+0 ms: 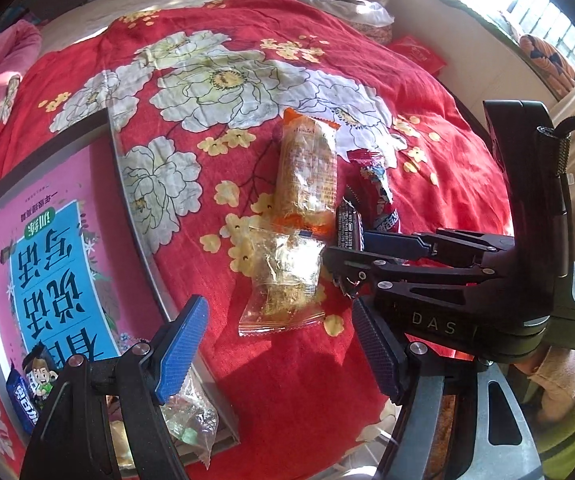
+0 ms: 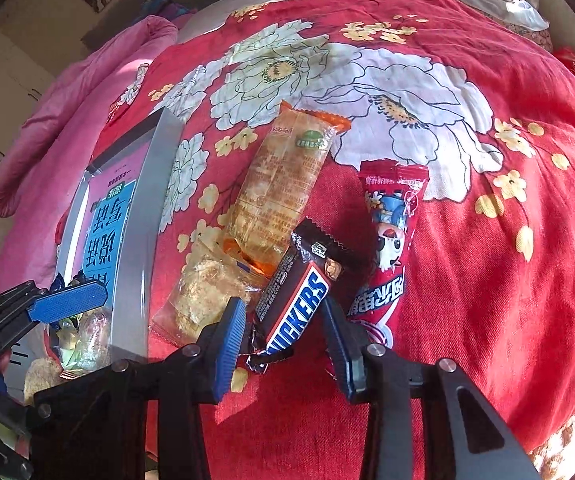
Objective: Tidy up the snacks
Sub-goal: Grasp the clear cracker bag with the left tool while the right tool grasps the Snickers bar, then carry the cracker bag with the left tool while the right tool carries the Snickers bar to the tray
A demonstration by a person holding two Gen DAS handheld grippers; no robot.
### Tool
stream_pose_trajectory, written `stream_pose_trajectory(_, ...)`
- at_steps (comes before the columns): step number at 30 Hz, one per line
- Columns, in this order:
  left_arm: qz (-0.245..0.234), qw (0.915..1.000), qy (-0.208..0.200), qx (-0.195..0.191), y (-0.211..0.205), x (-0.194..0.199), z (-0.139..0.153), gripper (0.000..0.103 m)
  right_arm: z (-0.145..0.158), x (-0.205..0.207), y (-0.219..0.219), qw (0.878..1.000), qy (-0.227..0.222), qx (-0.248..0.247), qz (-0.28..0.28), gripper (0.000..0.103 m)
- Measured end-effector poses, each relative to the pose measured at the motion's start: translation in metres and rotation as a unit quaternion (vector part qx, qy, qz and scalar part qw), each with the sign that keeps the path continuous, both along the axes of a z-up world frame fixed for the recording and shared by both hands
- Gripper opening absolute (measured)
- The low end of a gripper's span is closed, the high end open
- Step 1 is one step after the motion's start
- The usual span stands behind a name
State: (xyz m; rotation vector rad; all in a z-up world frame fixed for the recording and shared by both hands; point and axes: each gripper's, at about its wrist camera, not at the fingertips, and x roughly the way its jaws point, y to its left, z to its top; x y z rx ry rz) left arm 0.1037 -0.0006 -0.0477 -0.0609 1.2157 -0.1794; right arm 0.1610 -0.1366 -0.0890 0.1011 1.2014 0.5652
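**Right tool clamps the Snickers bar**

Low in the right wrist frame's centre, the right tool (image 2: 283, 326) pinches a Snickers bar (image 2: 293, 300) on the red floral bedspread (image 2: 487, 280). The left tool (image 1: 275, 344) stands apart above a clear-wrapped snack (image 1: 283, 284).

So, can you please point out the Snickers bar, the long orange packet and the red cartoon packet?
Snickers bar (image 2: 297, 304), right wrist view, on the white logo panel.
Long orange packet (image 2: 277, 188), right wrist view, on its clear middle.
Red cartoon packet (image 2: 391, 236), right wrist view, on the cartoon face.
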Motion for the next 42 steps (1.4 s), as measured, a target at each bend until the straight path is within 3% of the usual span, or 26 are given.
stream_pose_trajectory(9, 0.005, 0.9995, 0.027, -0.013, 0.004, 0.022, -0.017, 0.074, -0.01, 0.012, -0.003, 1.0, 0.0, 0.017, 0.011, 0.036)
stream_pose_trajectory(14, 0.001, 0.9989, 0.04, -0.022, -0.001, 0.028, -0.025, 0.073, -0.009, 0.01, -0.013, 0.997, -0.001, 0.069, 0.019, 0.035)
stream_pose_trajectory(20, 0.001, 0.9982, 0.053, -0.027, -0.005, 0.033, -0.032, 0.061, -0.003, 0.007, -0.03, 0.996, 0.001, 0.089, 0.006, 0.035)
stream_pose_trajectory(25, 0.012, 0.9975, 0.064, -0.027, -0.007, 0.036, -0.04, 0.057, 0.007, 0.004, -0.036, 0.996, -0.01, 0.094, 0.004, 0.035)
stream_pose_trajectory(28, 0.02, 0.9974, 0.064, -0.026, -0.006, 0.037, -0.043, 0.049, 0.013, 0.002, -0.033, 0.995, -0.016, 0.095, 0.009, 0.035)
stream_pose_trajectory(33, 0.044, 0.9961, 0.057, -0.052, 0.0, 0.036, -0.043, 0.047, 0.024, -0.002, -0.027, 0.994, -0.03, 0.099, 0.018, 0.035)
stream_pose_trajectory(42, 0.057, 0.9947, 0.021, -0.083, 0.014, 0.019, -0.015, 0.041, 0.039, -0.007, -0.032, 0.994, -0.047, 0.102, 0.011, 0.035)
